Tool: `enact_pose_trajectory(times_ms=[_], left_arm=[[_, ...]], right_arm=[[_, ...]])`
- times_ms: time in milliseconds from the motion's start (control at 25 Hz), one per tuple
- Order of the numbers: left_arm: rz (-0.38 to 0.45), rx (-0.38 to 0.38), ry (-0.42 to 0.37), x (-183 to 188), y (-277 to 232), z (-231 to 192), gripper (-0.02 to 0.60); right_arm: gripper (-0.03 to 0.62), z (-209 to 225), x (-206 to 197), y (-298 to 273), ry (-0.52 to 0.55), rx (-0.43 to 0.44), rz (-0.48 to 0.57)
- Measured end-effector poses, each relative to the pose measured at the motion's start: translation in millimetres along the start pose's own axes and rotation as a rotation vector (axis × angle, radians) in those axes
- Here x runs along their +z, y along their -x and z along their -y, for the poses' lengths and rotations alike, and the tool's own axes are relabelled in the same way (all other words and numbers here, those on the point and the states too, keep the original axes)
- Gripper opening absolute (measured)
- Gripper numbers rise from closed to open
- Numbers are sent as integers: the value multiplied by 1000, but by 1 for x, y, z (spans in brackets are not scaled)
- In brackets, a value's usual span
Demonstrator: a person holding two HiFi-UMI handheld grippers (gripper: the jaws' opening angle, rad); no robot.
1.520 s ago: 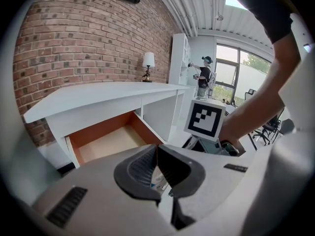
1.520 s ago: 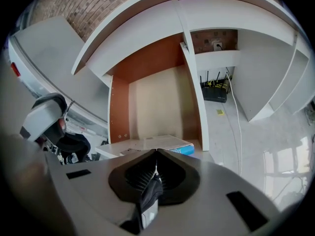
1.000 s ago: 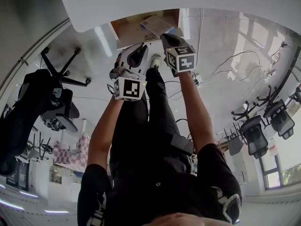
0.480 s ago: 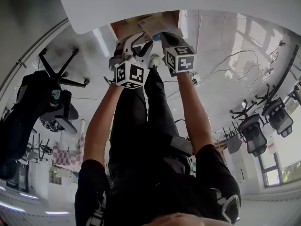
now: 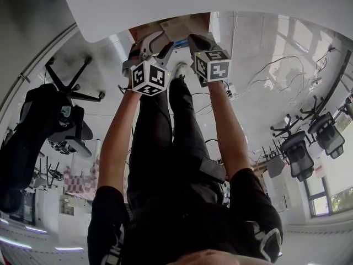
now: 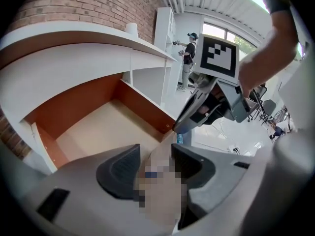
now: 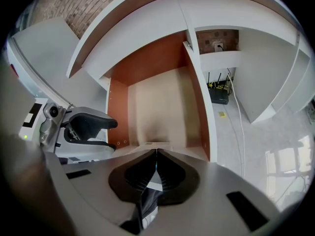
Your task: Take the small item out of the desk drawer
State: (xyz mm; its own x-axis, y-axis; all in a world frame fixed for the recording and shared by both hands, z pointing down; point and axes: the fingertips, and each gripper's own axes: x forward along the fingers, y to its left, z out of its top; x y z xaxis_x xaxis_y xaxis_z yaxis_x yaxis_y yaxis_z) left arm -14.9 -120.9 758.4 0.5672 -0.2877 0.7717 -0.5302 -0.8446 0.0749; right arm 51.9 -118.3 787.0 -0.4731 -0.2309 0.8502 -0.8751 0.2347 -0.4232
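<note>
A white desk (image 5: 165, 1) fills the top of the head view, with its drawer (image 5: 139, 33) standing open. The left gripper (image 5: 155, 41) and right gripper (image 5: 197, 39) are held at the drawer's front, with a flat pale item (image 5: 179, 26) lying there between them.

In the left gripper view the 2 jaws are spread wide, having just been opening. The item is framed in the gap, seemingly unpinched. Its long axis is laid along the gripper, the far end pointing toward the drawer's front corner.

In the right gripper view the jaws are pressed together at the drawer's front edge, probably to steady it.
</note>
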Motion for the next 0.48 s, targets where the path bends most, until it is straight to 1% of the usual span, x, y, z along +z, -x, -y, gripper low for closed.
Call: enact_pose_trajectory(times_ms=[120,320,480], left_arm=[[1,-8,-8,-1,0,3,192],[7,-18,-6,0,0,9,192],[13,-27,-5,-1,-1,13,192]], right_arm=[[29,-5,0,4,8,4,-1],[29,-13,-15,-1,14,17,-30],[29,-13,-9,-5,30,8,-17]])
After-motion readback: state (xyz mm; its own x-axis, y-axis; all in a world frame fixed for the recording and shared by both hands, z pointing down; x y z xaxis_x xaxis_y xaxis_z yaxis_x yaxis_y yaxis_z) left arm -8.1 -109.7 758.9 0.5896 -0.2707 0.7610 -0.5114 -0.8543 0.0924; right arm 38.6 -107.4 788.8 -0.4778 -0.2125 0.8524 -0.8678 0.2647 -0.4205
